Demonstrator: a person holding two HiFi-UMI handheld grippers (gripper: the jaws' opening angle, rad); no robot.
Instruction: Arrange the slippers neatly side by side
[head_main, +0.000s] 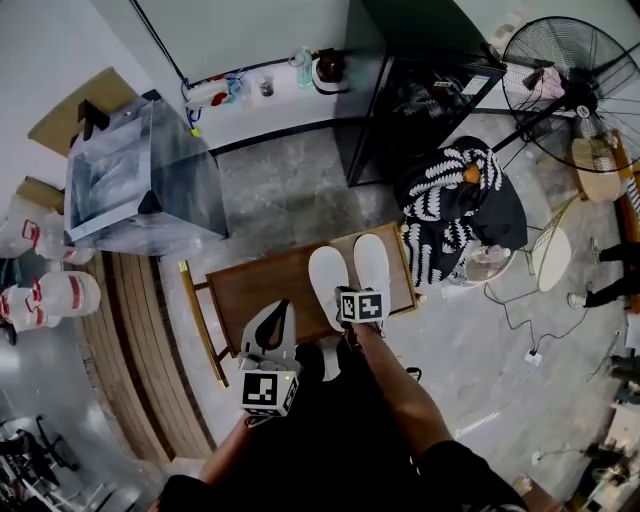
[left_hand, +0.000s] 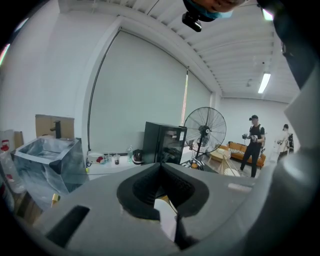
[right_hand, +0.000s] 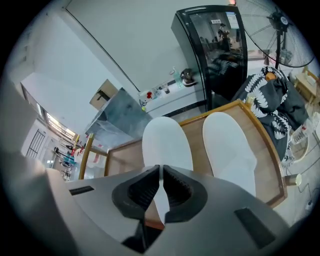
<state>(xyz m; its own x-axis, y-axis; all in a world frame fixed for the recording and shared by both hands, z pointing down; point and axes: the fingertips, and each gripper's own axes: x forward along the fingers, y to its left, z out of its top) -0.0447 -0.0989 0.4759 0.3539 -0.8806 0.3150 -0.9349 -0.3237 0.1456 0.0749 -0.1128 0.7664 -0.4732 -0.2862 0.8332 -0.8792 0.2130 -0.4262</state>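
The two white fabric slippers (head_main: 372, 262) lie close and parallel on the brown wooden table (head_main: 262, 290) — the final aligning step, by my judgement. The right gripper (right_hand: 160, 170) pinches the heel of the left-hand slipper (right_hand: 166, 142); the left gripper (left_hand: 161, 167), its jaws pressed together on nothing, points out at the room. Next comes a slight push to even the heels — then release.

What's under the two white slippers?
A brown wooden table. The left slipper and right slipper lie on it, side by side. The wood right under them is covered, so it can't be seen.

Grey stone floor (head_main: 290, 190), white wall (head_main: 230, 30), blk cabinet (head_main: 400, 100) w/ pedestal fan (head_main: 565, 80) beside.
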